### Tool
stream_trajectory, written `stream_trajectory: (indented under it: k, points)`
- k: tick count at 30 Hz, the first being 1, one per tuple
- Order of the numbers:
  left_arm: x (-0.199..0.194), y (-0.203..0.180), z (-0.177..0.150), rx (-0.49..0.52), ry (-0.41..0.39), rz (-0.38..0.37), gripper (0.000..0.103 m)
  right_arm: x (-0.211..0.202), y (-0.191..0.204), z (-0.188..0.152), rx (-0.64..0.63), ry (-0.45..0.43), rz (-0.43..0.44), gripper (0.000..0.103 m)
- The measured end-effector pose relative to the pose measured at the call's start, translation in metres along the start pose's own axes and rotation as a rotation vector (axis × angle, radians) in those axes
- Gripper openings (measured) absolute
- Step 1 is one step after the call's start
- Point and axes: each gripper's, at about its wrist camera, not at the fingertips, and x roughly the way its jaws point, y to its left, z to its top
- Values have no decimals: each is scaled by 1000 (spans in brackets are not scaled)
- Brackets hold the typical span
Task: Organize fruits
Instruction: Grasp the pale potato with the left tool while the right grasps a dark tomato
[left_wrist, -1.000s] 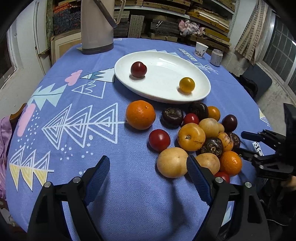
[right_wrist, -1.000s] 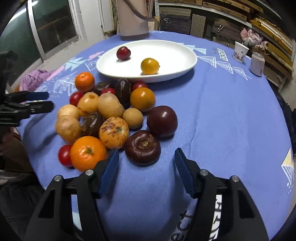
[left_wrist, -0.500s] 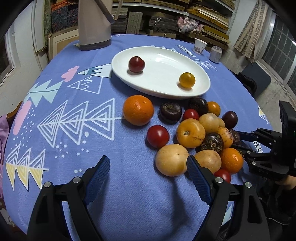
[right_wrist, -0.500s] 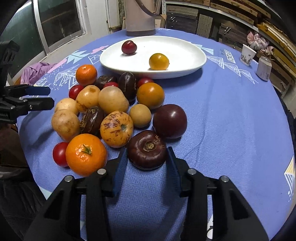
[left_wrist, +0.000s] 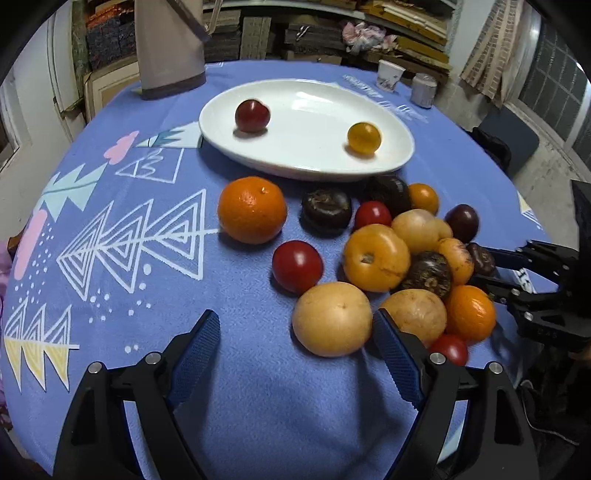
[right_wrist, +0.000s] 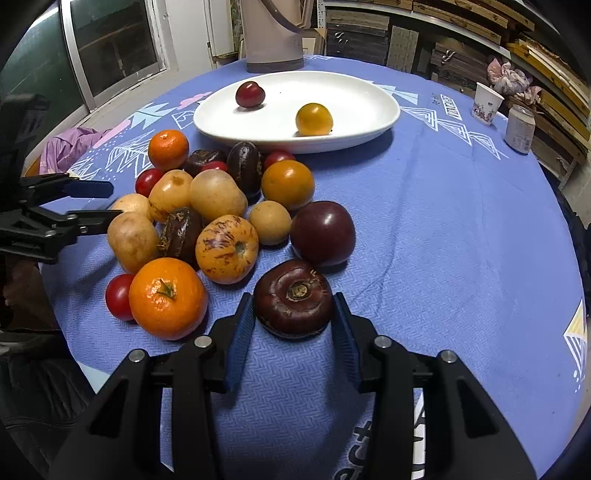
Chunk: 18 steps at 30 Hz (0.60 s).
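Fingers of the right gripper (right_wrist: 293, 317), wide a second ago, have narrowed to bracket the dark purple fruit (right_wrist: 293, 297) at the pile's near edge, contact uncertain, so a pickup toward the white plate (right_wrist: 369, 122) looks imminent. Left gripper (left_wrist: 295, 350) hangs spread and empty beside a tan fruit (left_wrist: 332, 319). Two fruits sit on the plate, roughly seventeen remain on the cloth, three of them tangerines.
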Motion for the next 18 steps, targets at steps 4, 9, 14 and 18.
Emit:
stream_trajectory:
  k: [4,9,14,18]
  points:
    - [14,-10,-1,48,32,37,86,-1,0,0,4,-1,-5,42]
    - [10,-14,-3,89,-10,78,46,1,-1,-1,6,5,-11,42]
    - [10,-13,-4,92,-13,69,46,4,0,0,14,1,-20,43]
    - [9,-12,-5,82,-11,56,46,7,1,4,15,-1,-30,43]
